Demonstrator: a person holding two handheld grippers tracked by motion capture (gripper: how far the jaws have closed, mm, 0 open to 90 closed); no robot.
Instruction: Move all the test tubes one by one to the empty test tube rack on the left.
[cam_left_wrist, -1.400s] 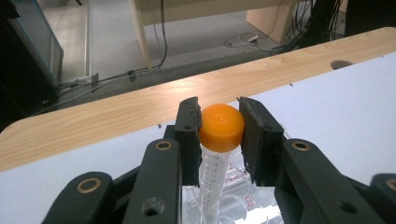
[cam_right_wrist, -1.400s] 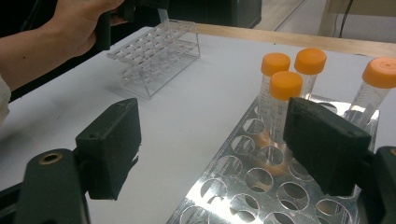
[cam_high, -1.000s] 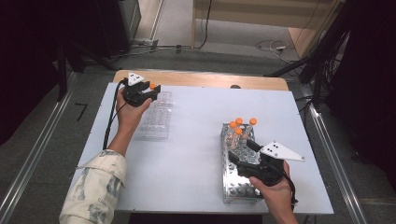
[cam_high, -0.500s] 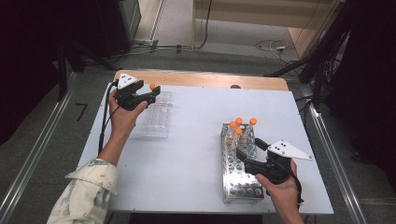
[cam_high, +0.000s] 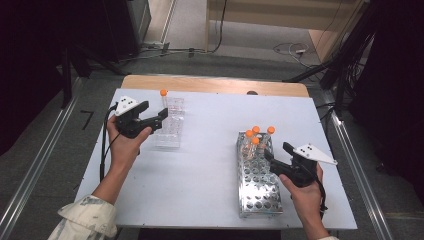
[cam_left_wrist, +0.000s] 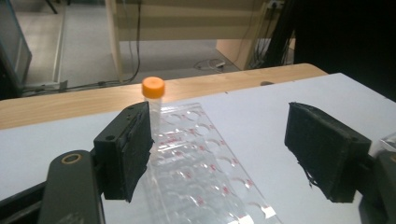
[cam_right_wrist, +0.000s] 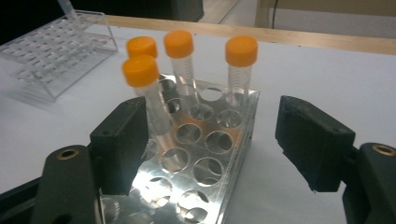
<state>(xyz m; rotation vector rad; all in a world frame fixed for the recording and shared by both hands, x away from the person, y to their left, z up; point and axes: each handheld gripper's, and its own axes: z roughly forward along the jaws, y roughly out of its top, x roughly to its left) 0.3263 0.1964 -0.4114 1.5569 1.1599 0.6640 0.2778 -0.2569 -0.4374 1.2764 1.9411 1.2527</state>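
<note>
A clear plastic rack (cam_high: 169, 131) lies at the table's left, with one orange-capped tube (cam_high: 163, 95) upright in its far end. My left gripper (cam_high: 161, 116) hovers over the rack's near-left side. Its jaws have just been opening and hold nothing (cam_left_wrist: 224, 149); the tube (cam_left_wrist: 153, 95) stands beyond the left pad, apart from it. At the right, a metal rack (cam_high: 257, 187) carries several orange-capped tubes (cam_high: 255, 136) at its far end. My right gripper (cam_high: 276, 156) stands open above that rack. Its jaws have just been closing a little, with no tube (cam_right_wrist: 180, 60) between the pads (cam_right_wrist: 210, 144).
A wooden strip (cam_high: 215, 84) runs along the table's far edge, with floor and cables beyond. Metal rails flank the table on both sides. White tabletop (cam_high: 205, 165) lies between the two racks.
The left gripper has let go of the orange-capped tube, which stays in the clear rack, and has drawn back toward the person. The right gripper has edged toward the tubes in the metal rack.
</note>
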